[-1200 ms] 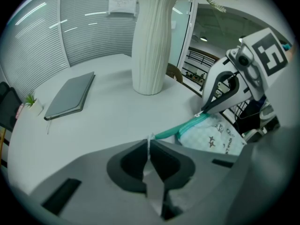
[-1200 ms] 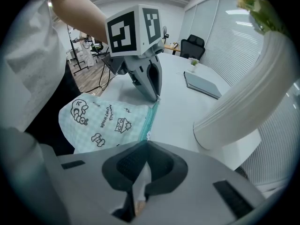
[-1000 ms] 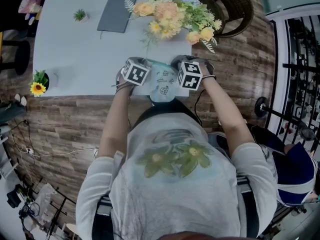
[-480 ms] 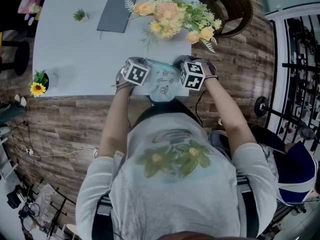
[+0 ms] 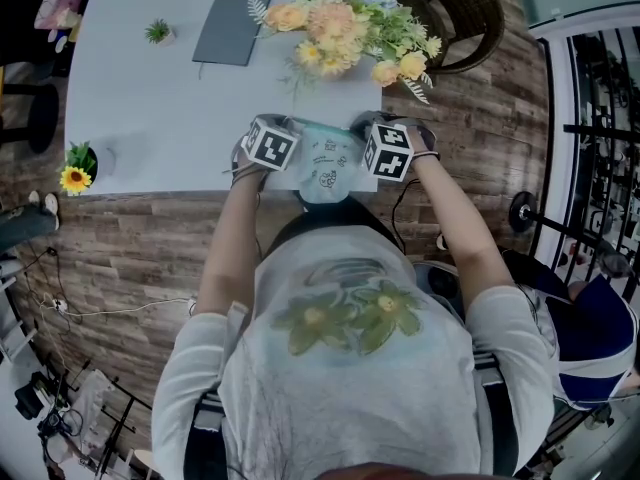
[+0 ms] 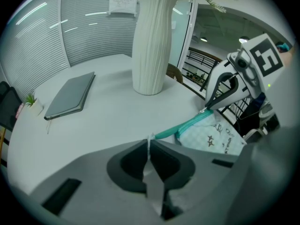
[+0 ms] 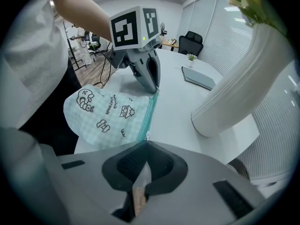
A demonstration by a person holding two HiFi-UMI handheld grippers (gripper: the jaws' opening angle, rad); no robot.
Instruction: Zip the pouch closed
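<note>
On the pale table [image 5: 150, 98], the checked pouch [image 5: 327, 158] lies at the near edge, mid-frame. My left gripper [image 6: 149, 143] pinches its end; my right gripper [image 7: 146, 143] pinches the zipper pull [image 7: 147, 135].

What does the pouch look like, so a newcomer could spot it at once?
Start at the pale table and go to its near edge, on the person's side of the white ribbed vase. The pouch lies there, partly overhanging the edge. Unlike the plain grey notebook, it is mint-checked fabric with black doodles and a teal zipper.
</note>
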